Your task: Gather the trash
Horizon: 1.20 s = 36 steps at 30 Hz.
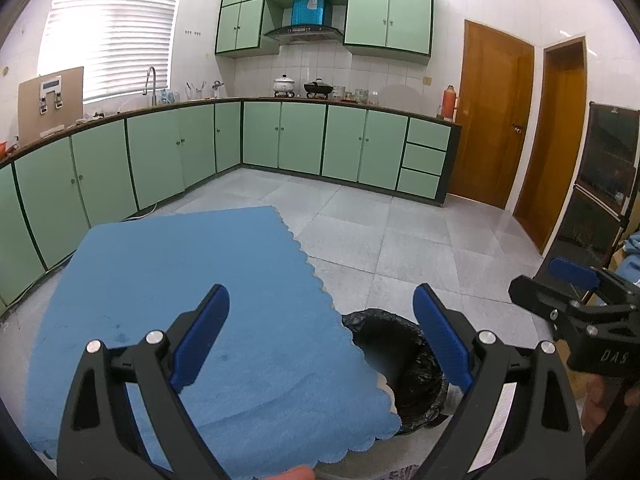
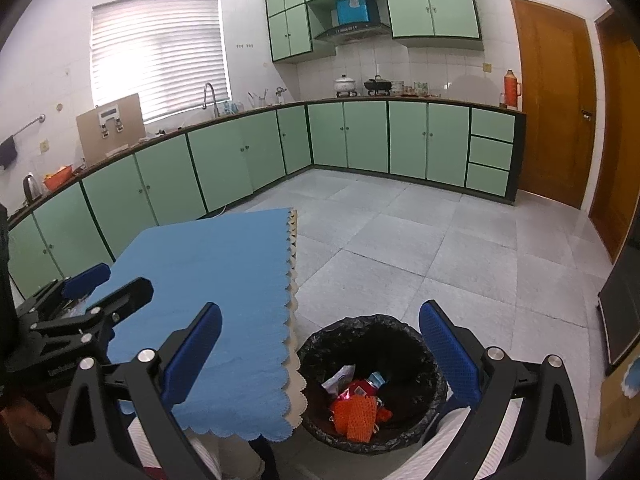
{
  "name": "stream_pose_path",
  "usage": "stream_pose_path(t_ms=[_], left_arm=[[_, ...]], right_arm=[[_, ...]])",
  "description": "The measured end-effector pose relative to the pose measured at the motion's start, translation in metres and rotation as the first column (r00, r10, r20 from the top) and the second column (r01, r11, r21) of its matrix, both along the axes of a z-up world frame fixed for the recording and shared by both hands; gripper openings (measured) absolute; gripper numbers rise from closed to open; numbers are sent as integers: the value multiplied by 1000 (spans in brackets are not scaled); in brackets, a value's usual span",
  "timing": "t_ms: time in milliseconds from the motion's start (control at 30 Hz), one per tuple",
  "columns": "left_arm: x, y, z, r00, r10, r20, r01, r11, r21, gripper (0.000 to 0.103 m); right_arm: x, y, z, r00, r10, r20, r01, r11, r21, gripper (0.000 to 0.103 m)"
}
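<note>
Blue pads of our left gripper stand wide apart with nothing between them, over the near edge of the blue cloth that covers the table. Our right gripper is spread just as wide and holds nothing; it hangs above the bin, which stands on the floor just beside the table's scalloped edge. We see a black bag lining the bin, and the trash lies at its bottom: an orange mesh piece, a red wrapper, some white and blue scraps. From the left wrist, the cloth hides part of the bin's rim. Green cabinets line the far walls.
</note>
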<state>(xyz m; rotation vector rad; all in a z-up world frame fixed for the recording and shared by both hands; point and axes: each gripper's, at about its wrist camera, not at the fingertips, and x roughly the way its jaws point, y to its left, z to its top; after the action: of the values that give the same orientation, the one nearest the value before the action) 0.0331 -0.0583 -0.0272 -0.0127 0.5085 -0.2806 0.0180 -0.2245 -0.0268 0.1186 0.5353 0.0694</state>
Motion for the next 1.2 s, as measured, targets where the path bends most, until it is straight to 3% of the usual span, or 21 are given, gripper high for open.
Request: stream_pose_path(t_ms=[1200], left_arm=[[-6,4,2,1000,14,8,-14,1000,-16,90]], right_arm=[[-2,15,0,1000,25,8,-25,999,-19,97]])
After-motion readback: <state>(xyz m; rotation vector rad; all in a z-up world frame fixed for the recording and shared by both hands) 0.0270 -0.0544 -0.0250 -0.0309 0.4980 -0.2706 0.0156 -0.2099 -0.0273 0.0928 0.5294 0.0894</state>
